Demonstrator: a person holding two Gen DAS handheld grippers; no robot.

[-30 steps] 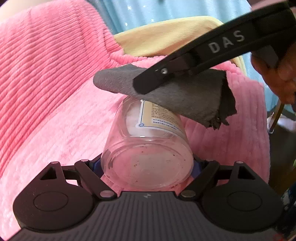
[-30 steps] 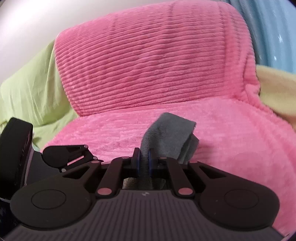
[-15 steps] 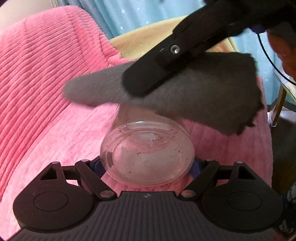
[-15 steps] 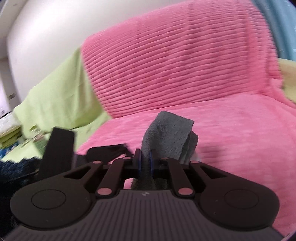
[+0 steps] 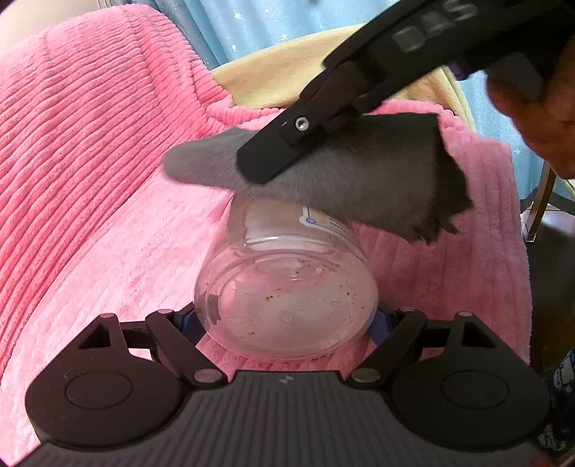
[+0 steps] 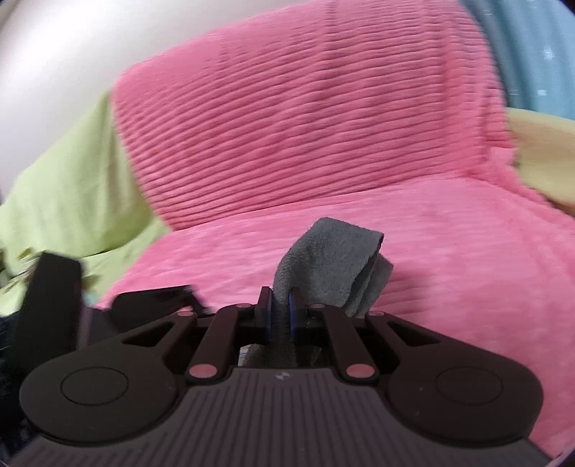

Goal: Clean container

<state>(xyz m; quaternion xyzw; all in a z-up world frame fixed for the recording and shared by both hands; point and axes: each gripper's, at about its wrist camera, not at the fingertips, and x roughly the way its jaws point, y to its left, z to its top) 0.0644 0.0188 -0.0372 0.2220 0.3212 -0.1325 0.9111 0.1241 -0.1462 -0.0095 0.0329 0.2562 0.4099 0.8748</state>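
Observation:
A clear plastic jar (image 5: 287, 287) with a paper label and brown specks inside lies with its base towards the left wrist camera. My left gripper (image 5: 285, 319) is shut on the jar's base, blue pads on either side. Over the jar's far end hangs a grey cloth (image 5: 359, 179), pinched by my right gripper (image 5: 266, 165), which reaches in from the upper right. In the right wrist view the grey cloth (image 6: 330, 258) sticks up between the shut fingers of my right gripper (image 6: 279, 316). The jar's mouth is hidden by the cloth.
A pink ribbed blanket (image 5: 90, 161) covers the sofa seat and back below both grippers. A yellow cover (image 5: 287, 64) and a blue starred curtain (image 5: 269, 21) lie behind. A green cover (image 6: 64, 201) is at the left. A person's hand (image 5: 539, 107) holds the right gripper.
The right gripper has swept the grey cloth across the jar's far end, first lifting and then settling lower on it. The jar has tipped slightly in the left gripper.

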